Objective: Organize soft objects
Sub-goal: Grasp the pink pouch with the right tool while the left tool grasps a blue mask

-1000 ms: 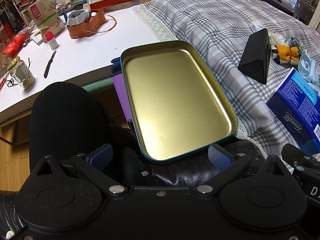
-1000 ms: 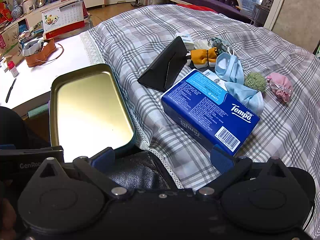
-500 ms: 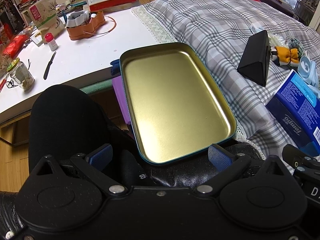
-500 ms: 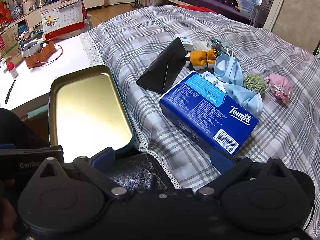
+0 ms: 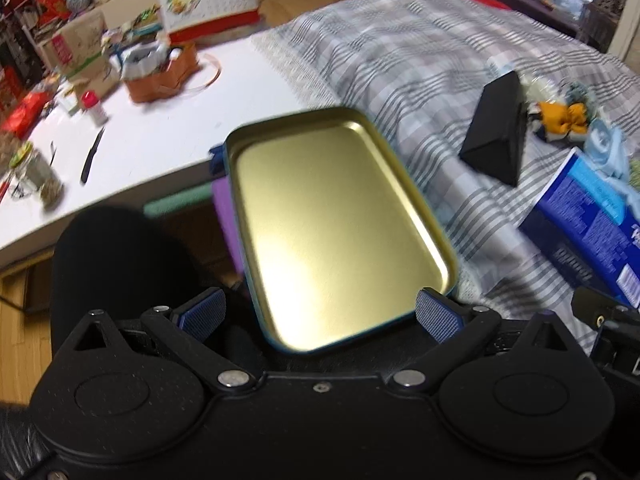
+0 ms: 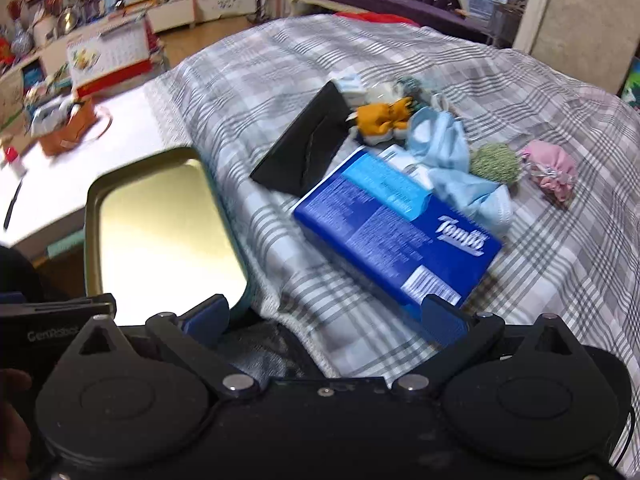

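Left wrist view: left gripper (image 5: 320,312) hanging wide open, gripping nothing; empty gold tin (image 5: 336,220) sitting just ahead, at edge of plaid cloth (image 5: 400,64).

Right wrist view: right gripper (image 6: 326,316) gaping wide, empty; blue tissue pack (image 6: 396,228) lying ahead on cloth; blue mask (image 6: 448,152), green pompom (image 6: 496,162), pink pouch (image 6: 552,172) lying beyond pack.

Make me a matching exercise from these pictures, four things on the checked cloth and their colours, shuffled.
Things:
1. tissue pack
2. pouch
3. bow
4. triangular case

Colours:
A. black
B. pink
C. blue
D. orange-yellow

Pairs: 1-C, 2-B, 3-D, 4-A
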